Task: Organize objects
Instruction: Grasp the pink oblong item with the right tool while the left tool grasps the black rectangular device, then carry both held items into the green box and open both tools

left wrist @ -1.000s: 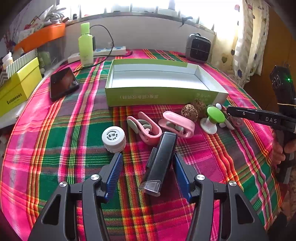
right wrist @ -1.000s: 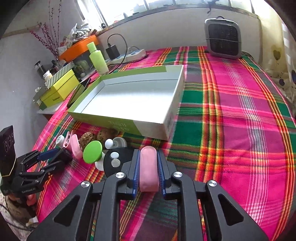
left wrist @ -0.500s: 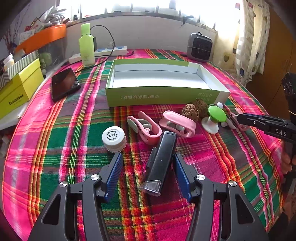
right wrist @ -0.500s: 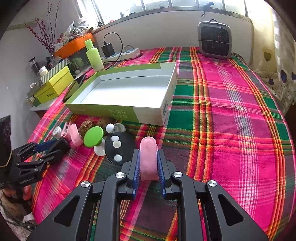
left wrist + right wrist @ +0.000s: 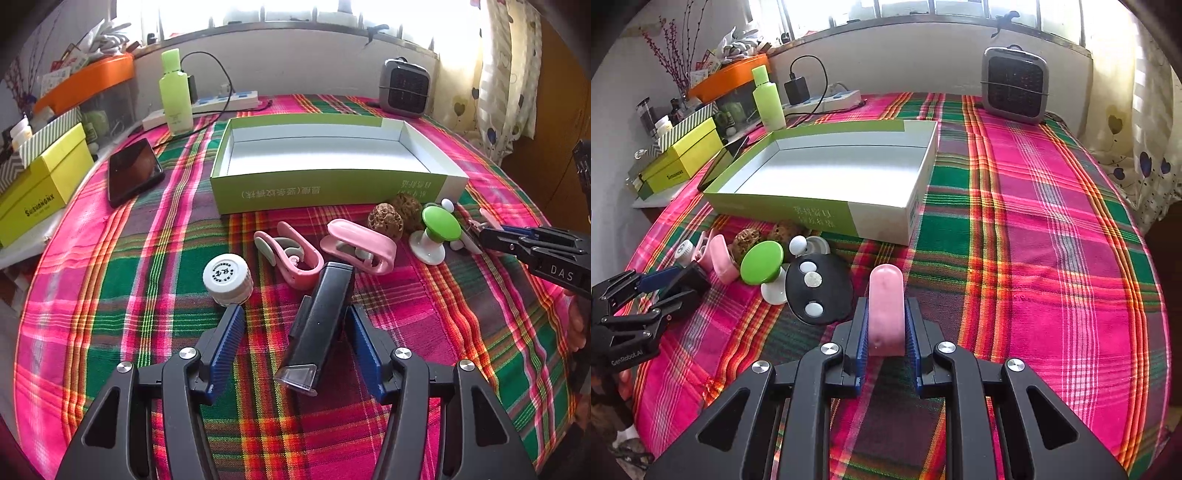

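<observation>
A black oblong device [image 5: 321, 321] lies on the plaid cloth between the jaws of my left gripper [image 5: 293, 314]. The jaws are opening, and the left pad stands clear of the device. Beyond it sit a white jar [image 5: 228, 278], two pink clips [image 5: 291, 254] [image 5: 360, 245], two walnuts [image 5: 386, 221] and a green-topped white stand [image 5: 437, 229]. My right gripper [image 5: 886, 306] is shut on a pink oblong piece [image 5: 886, 302], just right of a black disc [image 5: 816, 291] with white dots. An open green box [image 5: 820, 212] lies behind, with nothing in it.
At the back left are a black phone [image 5: 133, 170], a green bottle [image 5: 175, 96], a power strip [image 5: 221, 101] and a yellow box [image 5: 40, 188]. A small grey heater [image 5: 1014, 86] stands at the far edge. A curtain [image 5: 498, 74] hangs to the right.
My right gripper, still holding the pink piece, has drawn back a little from the green box and tilted. The left gripper has stayed over the black device.
</observation>
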`<state>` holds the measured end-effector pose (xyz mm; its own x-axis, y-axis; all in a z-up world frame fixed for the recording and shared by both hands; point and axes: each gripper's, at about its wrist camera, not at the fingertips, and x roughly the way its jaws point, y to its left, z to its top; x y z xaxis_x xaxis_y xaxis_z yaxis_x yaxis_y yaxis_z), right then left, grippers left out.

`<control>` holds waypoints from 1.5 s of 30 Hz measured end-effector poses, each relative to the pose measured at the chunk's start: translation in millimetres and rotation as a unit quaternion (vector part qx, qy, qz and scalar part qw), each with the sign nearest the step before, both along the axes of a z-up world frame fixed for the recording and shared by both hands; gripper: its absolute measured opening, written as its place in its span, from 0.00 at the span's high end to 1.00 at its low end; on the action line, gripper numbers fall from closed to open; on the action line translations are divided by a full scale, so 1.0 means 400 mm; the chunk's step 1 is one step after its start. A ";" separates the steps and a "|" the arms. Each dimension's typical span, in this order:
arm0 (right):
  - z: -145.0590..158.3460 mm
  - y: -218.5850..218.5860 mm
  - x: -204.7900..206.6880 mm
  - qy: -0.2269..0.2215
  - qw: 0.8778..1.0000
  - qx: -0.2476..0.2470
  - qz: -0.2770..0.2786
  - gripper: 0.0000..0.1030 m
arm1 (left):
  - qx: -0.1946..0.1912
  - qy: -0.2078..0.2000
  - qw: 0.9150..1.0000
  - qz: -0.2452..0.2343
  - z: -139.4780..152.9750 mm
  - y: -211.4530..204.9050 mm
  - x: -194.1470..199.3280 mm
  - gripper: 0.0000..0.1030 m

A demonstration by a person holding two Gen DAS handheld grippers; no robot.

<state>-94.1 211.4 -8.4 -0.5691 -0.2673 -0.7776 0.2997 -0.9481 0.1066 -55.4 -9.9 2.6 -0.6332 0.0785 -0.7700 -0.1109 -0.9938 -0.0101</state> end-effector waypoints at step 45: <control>0.077 -0.016 0.042 0.027 0.999 -0.025 -0.017 0.82 | 0.044 0.011 0.999 0.000 0.090 0.006 -0.015 0.79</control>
